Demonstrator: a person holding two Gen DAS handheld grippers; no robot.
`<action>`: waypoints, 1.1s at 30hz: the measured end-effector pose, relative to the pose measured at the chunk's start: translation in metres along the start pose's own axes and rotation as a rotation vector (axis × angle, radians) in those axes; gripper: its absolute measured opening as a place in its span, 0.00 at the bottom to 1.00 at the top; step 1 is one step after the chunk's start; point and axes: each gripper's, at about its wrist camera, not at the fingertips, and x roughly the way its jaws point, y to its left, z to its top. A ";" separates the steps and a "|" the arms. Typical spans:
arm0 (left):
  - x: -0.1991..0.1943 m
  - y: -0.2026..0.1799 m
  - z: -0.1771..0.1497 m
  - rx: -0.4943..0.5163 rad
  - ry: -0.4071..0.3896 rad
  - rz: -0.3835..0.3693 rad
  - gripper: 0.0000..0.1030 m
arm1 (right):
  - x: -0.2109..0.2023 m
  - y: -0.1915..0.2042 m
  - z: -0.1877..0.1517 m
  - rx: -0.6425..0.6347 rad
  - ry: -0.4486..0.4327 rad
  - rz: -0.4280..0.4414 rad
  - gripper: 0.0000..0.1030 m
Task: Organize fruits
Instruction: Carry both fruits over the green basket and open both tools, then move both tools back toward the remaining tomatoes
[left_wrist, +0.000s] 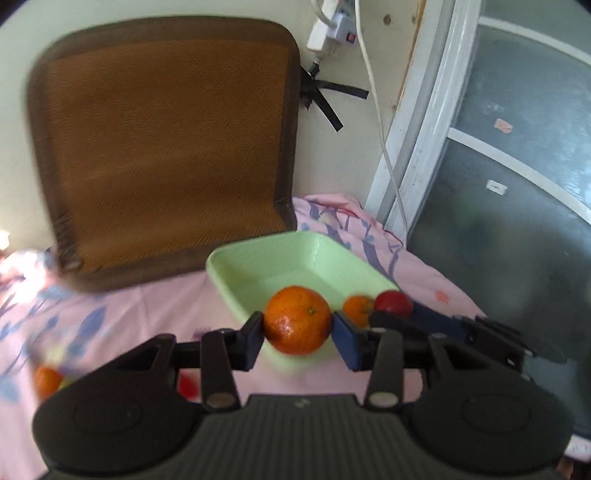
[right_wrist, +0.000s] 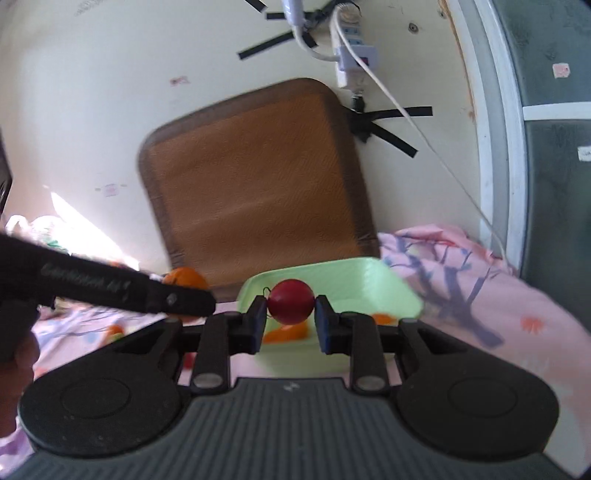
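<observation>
My left gripper (left_wrist: 298, 325) is shut on a large orange (left_wrist: 297, 319) and holds it above the near edge of a light green tray (left_wrist: 258, 266). My right gripper (right_wrist: 291, 310) is shut on a small red fruit (right_wrist: 291, 301) over the same tray (right_wrist: 369, 280). In the left wrist view the right gripper's fingers (left_wrist: 436, 317) and its red fruit (left_wrist: 393, 302) show beside a smaller orange (left_wrist: 357, 309). In the right wrist view the left gripper (right_wrist: 122, 288) crosses at the left with its orange (right_wrist: 184, 278). Orange fruit (right_wrist: 286, 334) lies in the tray.
A pink patterned bedsheet (left_wrist: 147, 314) covers the surface. More fruit lies at the lower left, an orange (left_wrist: 47, 382) and a red one (left_wrist: 187, 386). A brown woven cushion (left_wrist: 166, 147) leans on the wall. A power strip (left_wrist: 334, 27) with a cable hangs above. A glass door (left_wrist: 517, 166) stands on the right.
</observation>
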 end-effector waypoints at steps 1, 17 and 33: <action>0.018 0.001 0.010 -0.011 0.021 0.009 0.39 | 0.014 -0.010 0.005 0.010 0.031 0.000 0.30; 0.108 0.008 0.023 -0.108 0.140 0.143 0.60 | 0.079 -0.035 0.009 -0.033 0.131 -0.058 0.43; -0.105 0.051 -0.168 -0.091 -0.009 0.283 0.57 | -0.043 0.052 -0.079 0.120 0.203 0.208 0.27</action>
